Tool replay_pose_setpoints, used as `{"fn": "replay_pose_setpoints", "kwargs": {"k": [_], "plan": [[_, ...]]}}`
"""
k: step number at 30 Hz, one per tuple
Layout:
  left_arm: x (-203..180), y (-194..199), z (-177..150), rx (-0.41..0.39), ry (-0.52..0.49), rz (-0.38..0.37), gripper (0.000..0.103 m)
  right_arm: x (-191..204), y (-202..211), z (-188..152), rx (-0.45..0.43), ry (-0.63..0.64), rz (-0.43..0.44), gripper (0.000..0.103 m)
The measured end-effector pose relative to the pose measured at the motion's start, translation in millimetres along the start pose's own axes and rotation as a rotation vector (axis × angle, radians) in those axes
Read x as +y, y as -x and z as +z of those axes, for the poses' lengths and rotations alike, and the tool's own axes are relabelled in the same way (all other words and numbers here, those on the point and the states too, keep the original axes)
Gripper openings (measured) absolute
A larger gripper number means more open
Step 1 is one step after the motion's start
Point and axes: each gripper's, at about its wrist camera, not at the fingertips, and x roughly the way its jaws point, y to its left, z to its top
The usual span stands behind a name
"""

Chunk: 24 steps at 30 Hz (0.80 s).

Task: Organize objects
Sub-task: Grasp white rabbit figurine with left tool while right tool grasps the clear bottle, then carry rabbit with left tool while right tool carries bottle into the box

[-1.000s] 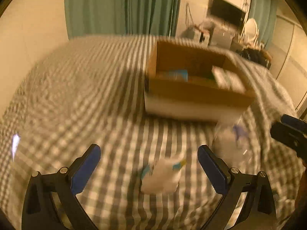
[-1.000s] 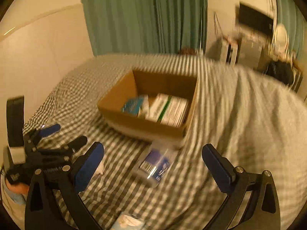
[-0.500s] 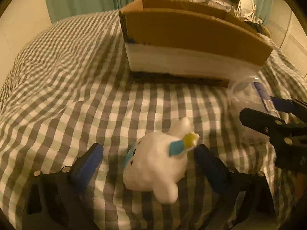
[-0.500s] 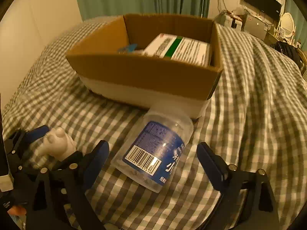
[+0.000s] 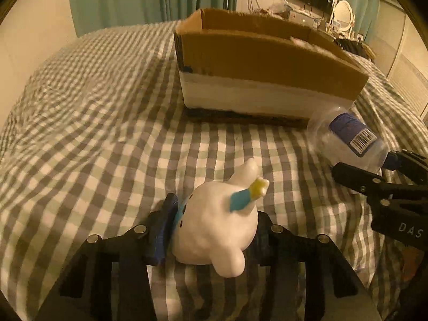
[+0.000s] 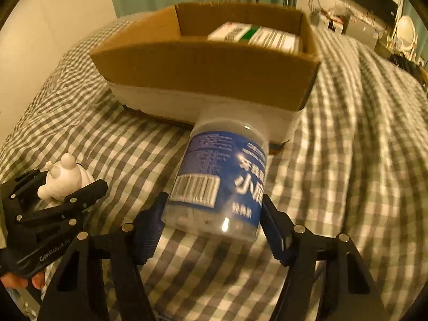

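Two things lie on the checked bedspread [image 5: 101, 123] near the cardboard box [image 5: 262, 61], one between each gripper's jaws. One is a small white figurine [image 5: 214, 227], smooth and rounded, with stubby limbs, a turquoise stripe and a yellow tip. The left gripper [image 5: 211, 230] has just been closing its jaws, and its blue pads now press the figurine's two sides. The other is a clear plastic jar [image 6: 222, 182], cylindrical, lying on its side with its far end against the box's near wall; it carries a blue label with a barcode and holds small white pieces. The right gripper [image 6: 214, 230] has likewise been closing, and its pads touch the jar's sides. One flat white carton [image 6: 256, 36] with a green stripe lies inside the brown, open-topped box.
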Motion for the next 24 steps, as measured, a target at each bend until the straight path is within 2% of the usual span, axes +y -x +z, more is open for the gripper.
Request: {"fn": "replay_pose_setpoints", "kwargs": {"k": [9,15,19,24], "plan": [[-1,30,2,-0.052,0.014,-0.013,0.049,8,51,-11,-0.109,0.039,0.004,0.062],[1,51,14,-0.091,-0.001,-0.019,0.049,13,79,-11,-0.152,0.057,0.039,0.062],[3,66,36,-0.131,-0.013,-0.035,0.048,13,98,-3,-0.192,0.073,0.051,0.062],[5,91,97,-0.243,-0.021,-0.042,0.049,14,133,38,-0.306,0.104,0.058,0.062]]}}
